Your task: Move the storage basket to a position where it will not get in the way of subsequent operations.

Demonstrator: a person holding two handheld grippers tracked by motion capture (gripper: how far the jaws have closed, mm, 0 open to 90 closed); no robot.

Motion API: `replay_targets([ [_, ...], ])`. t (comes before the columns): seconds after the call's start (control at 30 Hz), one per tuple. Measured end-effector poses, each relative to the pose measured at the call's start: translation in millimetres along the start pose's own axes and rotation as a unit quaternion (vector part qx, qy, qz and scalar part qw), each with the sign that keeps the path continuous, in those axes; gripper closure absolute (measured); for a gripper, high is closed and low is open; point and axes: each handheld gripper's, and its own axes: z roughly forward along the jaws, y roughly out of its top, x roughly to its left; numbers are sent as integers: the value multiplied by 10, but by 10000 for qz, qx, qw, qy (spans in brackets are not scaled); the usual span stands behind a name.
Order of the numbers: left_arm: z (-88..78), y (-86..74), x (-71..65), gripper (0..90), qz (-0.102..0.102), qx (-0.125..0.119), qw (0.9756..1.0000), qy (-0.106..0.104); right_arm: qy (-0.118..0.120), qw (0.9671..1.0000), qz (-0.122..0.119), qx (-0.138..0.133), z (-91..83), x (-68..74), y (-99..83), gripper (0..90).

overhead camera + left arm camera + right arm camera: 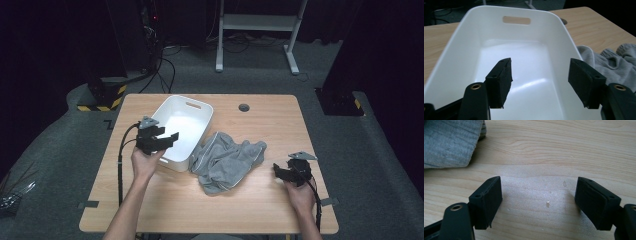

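1. Left hand-held gripper (167,140) hangs over the near end of the white bin (197,131), its jaws apart with nothing between them; in the left gripper view the same hand-held gripper (540,83) looks down the length of the bin (456,45), whose floor is bare and glossy and whose far wall has a slot handle.
2. That bin stands on the left half of the table (260,200), its long axis running from the near edge toward the far left, its open top up.
3. Just beside the bin's right side lies a crumpled grey garment (225,160), its left edge touching or nearly touching the bin's wall. It lies in a loose heap near the middle of the table. In the left gripper view the grey garment (614,62) shows past the bin's right rim.
4. Right hand-held gripper (276,171) sits low at the table's right, near the garment's right edge but apart from it. Its jaws stand wide apart and hold nothing.
5. In the right gripper view that hand-held gripper (537,200) faces bare wood of the table (544,150), with a fold of the garment (449,142) at the upper left corner, clear of both pads.
6. A round grey cable port (244,107) sits in the table's far edge.
7. Beyond the table a white desk frame (260,30) stands on grey floor.
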Motion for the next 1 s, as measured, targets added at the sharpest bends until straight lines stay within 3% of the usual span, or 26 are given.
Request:
replay_targets([
  [0.23, -163, -51, 275, 360, -274, -97, 9989, 369, -3, 10000, 3, 0, 0, 0, 0, 218],
  [0.33, -188, -79, 342, 362, -284, -80, 9983, 504, -4, 10000, 3, -1, 0, 1, 0, 218],
  [0.5, -202, -140, 478, 376, -398, -10, 9958, 818, -7, 10000, 10, 1, 0, 2, 0, 218],
  [0.8, -161, -242, 663, 445, -562, 135, 9931, 1021, -11, 10000, 12, 0, 0, 3, -1, 219],
  [1.0, -97, -307, 737, 550, -641, 298, 9918, 1063, -12, 10000, 11, 0, -1, 4, -1, 219],
])
